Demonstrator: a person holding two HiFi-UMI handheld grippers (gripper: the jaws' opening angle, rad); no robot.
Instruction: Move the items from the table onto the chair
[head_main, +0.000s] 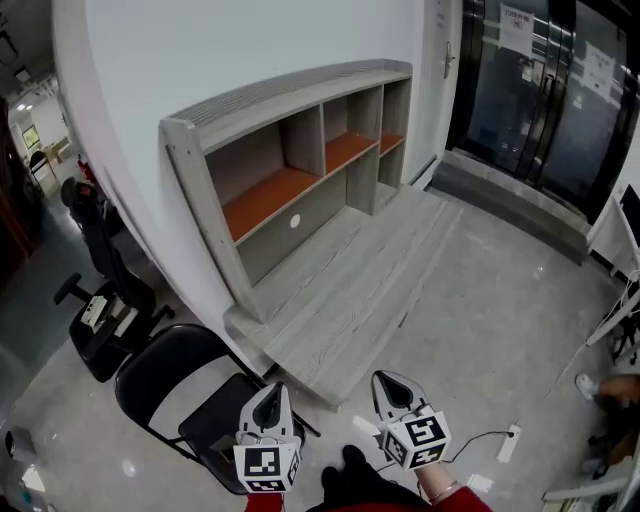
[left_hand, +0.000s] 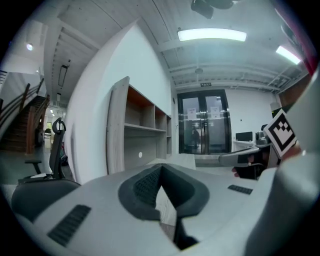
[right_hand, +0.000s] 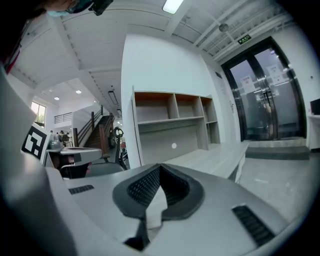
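— Both grippers hang closest to us, just short of the desk's near end: our left gripper (head_main: 269, 398) in front of that end, our right gripper (head_main: 394, 386) beside its near right corner. What are the jaws doing?

— Clenched on both, pads pressed together with nothing between them. Each gripper view looks past its closed jaws along the desk (head_main: 350, 290).

— And the items we are meant to move?

— We cannot find any. The desk top reads as bare grey board from near end to far end, and the shelf unit (head_main: 290, 150) along the desk's left edge shows empty compartments. Anything left is too small for us to make out or lies out of view.

— Where is the chair from the desk?

— The black folding chair (head_main: 160, 375) stands just left of the desk's near end, its seat partly under our left gripper. So our left gripper is the nearer one to it.

— Which way does the desk run?

— Its long axis leads away from us toward the glass doors (head_main: 530, 90). We judge any reach for an item goes forward along it, then back and left of the near end to the seat.
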